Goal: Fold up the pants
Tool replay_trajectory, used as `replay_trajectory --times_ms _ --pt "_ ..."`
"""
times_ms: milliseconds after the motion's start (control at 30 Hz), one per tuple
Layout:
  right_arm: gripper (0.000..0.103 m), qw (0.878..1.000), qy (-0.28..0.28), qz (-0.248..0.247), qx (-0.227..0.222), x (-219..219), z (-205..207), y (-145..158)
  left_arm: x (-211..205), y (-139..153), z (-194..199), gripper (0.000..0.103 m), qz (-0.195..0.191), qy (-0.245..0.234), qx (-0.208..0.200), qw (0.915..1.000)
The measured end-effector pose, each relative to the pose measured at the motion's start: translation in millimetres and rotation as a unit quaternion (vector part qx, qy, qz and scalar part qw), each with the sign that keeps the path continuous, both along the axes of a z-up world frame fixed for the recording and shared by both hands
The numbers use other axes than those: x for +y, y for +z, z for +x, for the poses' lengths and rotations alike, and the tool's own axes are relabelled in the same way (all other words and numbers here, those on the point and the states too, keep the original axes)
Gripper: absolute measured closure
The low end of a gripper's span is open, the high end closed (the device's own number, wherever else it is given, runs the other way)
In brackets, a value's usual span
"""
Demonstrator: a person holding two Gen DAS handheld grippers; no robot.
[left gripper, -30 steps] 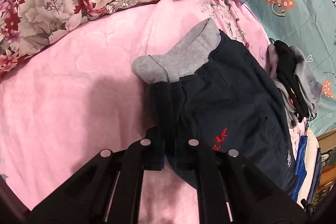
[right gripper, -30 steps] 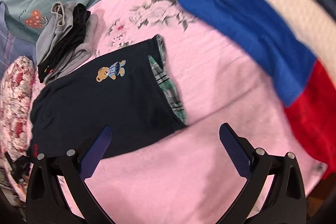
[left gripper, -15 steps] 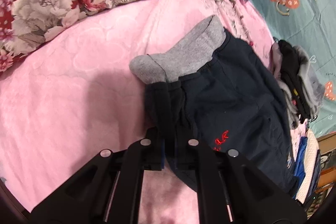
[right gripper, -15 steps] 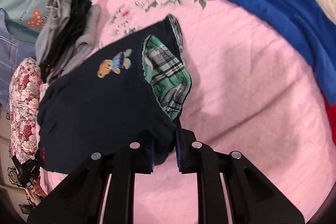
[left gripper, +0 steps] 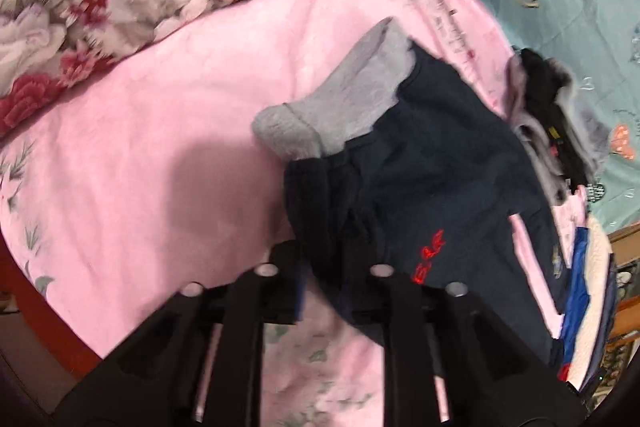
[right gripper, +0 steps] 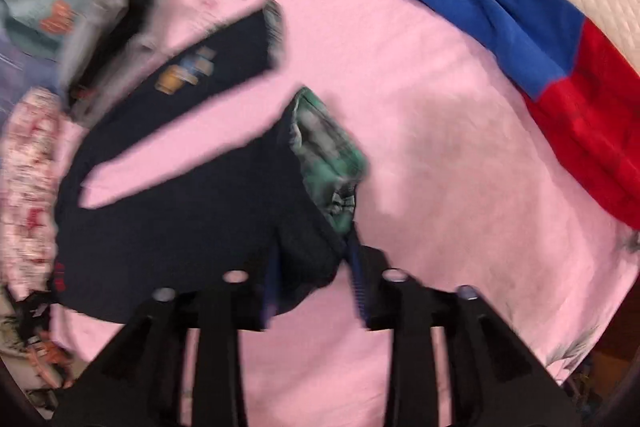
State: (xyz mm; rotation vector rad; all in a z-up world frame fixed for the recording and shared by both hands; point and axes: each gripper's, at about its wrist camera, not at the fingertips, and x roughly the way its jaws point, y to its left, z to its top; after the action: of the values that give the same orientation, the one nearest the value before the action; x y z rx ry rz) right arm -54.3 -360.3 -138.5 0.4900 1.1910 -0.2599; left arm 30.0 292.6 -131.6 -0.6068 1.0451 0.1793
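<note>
- Left gripper (left gripper: 324, 271) is clenching the pants (left gripper: 432, 187) at the near waistband corner, anchoring that end.
- Right gripper (right gripper: 310, 283) is pinching one leg cuff, lifting it clear of the bed (right gripper: 440, 147) for folding.

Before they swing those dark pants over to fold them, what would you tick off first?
1. Left gripper shut on the pants near the grey waistband: ok.
2. Right gripper shut on the leg end with the plaid lining: ok.
3. Legs lying together: not ok, pink blanket shows between them.
4. Bare blanket to lay the fold on: ok.
5. Clothes pile clear of the pants: cannot tell, the picture is blurred.
</note>
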Motion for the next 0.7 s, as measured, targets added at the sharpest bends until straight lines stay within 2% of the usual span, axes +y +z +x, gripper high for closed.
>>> replay_trajectory --times_ms 33,67,100,133,167,233,267,367,433,500,567,600,667,700 --pt "0.052 1.0 0.0 -0.021 0.004 0 2 6 1 5 -5 0.077 0.003 0.002 -0.007 1.0" --pt "0.052 0.999 0.002 -0.05 -0.004 0 6 19 1 12 -8 0.07 0.015 0.003 -0.014 0.9998" --pt "0.047 0.998 0.004 -0.067 -0.017 0 9 31 0 23 -12 0.065 0.036 0.005 -0.024 0.9991" --pt "0.037 0.997 0.01 -0.075 -0.035 -1 16 45 -1 38 -15 0.055 0.06 0.006 -0.038 0.9975" --pt "0.031 0.996 0.017 -0.073 -0.051 -2 23 55 -2 49 -15 0.047 0.072 0.006 -0.05 0.9961" --pt "0.009 0.994 0.057 -0.037 -0.087 -3 52 69 -11 71 -4 0.04 0.081 -0.015 -0.07 0.9941" --pt "0.009 0.993 0.073 -0.022 -0.093 -4 70 69 -17 77 7 0.04 0.076 -0.036 -0.072 0.9938" --pt "0.009 0.993 0.084 0.029 -0.071 -16 133 41 -36 74 58 0.04 0.048 -0.09 -0.058 0.9931" --pt "0.009 0.995 0.068 0.05 -0.042 -30 153 16 -48 61 92 0.043 0.028 -0.12 -0.043 0.9914" --pt "0.009 0.995 0.07 0.072 -0.028 -36 163 -1 -57 46 116 0.05 0.026 -0.139 -0.025 0.9896" --pt "0.01 0.992 0.08 0.091 -0.026 -31 162 -9 -63 28 136 0.07 0.035 -0.152 0.004 0.9878" --pt "0.015 0.991 0.085 0.097 -0.027 -28 161 -11 -67 21 142 0.074 0.033 -0.155 0.014 0.9872" --pt "0.049 0.99 0.093 0.099 -0.019 -21 161 -20 -66 4 152 0.082 0.012 -0.159 0.039 0.9864" --pt "0.075 0.992 0.094 0.085 -0.014 -16 161 -19 -66 -3 156 0.082 0.008 -0.158 0.044 0.9865"
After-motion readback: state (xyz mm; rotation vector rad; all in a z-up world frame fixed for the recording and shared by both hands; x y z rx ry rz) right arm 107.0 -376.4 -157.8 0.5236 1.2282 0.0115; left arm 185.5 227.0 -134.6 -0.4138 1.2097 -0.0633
